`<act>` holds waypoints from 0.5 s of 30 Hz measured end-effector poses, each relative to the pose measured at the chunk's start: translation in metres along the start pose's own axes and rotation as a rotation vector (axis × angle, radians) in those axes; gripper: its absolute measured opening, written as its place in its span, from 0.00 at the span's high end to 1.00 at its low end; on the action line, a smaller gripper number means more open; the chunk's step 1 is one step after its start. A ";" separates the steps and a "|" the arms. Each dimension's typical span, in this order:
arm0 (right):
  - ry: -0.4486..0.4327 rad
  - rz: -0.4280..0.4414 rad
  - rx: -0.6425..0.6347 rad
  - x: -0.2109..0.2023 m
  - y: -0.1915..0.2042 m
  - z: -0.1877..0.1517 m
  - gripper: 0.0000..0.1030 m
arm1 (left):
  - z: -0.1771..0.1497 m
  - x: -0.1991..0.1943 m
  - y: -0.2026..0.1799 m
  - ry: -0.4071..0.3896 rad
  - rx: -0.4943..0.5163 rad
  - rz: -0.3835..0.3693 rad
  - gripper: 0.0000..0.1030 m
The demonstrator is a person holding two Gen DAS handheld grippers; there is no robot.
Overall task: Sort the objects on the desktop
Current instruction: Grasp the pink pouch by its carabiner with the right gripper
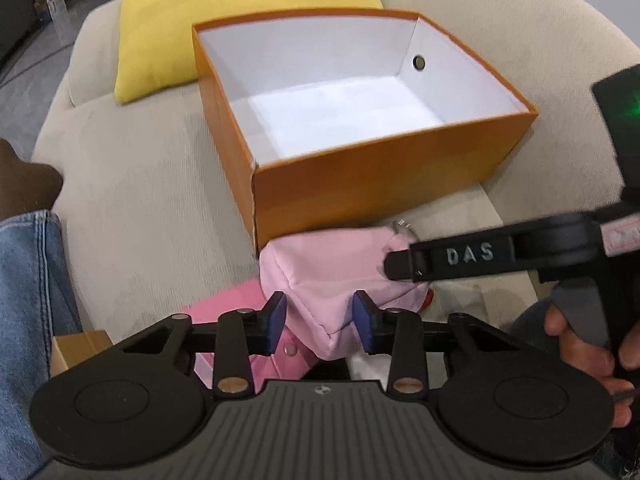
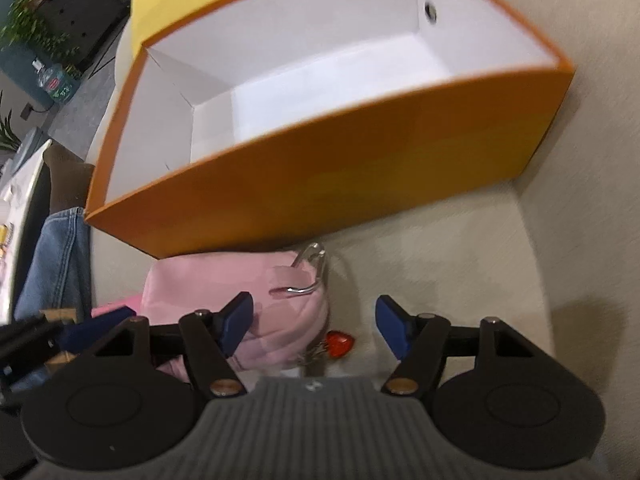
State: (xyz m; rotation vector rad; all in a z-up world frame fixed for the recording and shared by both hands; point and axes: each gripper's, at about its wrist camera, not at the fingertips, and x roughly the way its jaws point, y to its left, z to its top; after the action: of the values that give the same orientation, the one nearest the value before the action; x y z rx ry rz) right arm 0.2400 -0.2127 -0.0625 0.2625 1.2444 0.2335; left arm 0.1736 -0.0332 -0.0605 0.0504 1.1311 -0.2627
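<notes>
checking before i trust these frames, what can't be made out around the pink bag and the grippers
- Pink bag: near end hidden by the left gripper in left wrist view.
- Left grip: cannot tell if the pads press the bag.
- Darker pink item: mostly covered by bag and gripper.
- Red charm: half behind the right gripper body in right wrist view.
- Box lettering: none readable, blurred.

An orange cardboard box (image 1: 360, 168) is showing a plain white inside beside a yellow cushion (image 1: 208, 20) on the beige sofa (image 1: 152, 200), a pale pink fabric pouch (image 1: 336, 264) is lying before it, and what is probably a red heart charm (image 2: 340, 344) is glinting.
</notes>
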 end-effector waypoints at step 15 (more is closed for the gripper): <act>-0.150 -0.002 -0.051 -0.041 0.020 -0.024 0.71 | -0.020 -0.026 0.011 -0.035 -0.003 0.066 0.62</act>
State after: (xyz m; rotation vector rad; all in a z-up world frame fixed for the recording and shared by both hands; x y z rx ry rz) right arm 0.2037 -0.2048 -0.0260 0.2303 1.0884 0.2389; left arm 0.1479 -0.0144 -0.0470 0.0797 1.0927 -0.2025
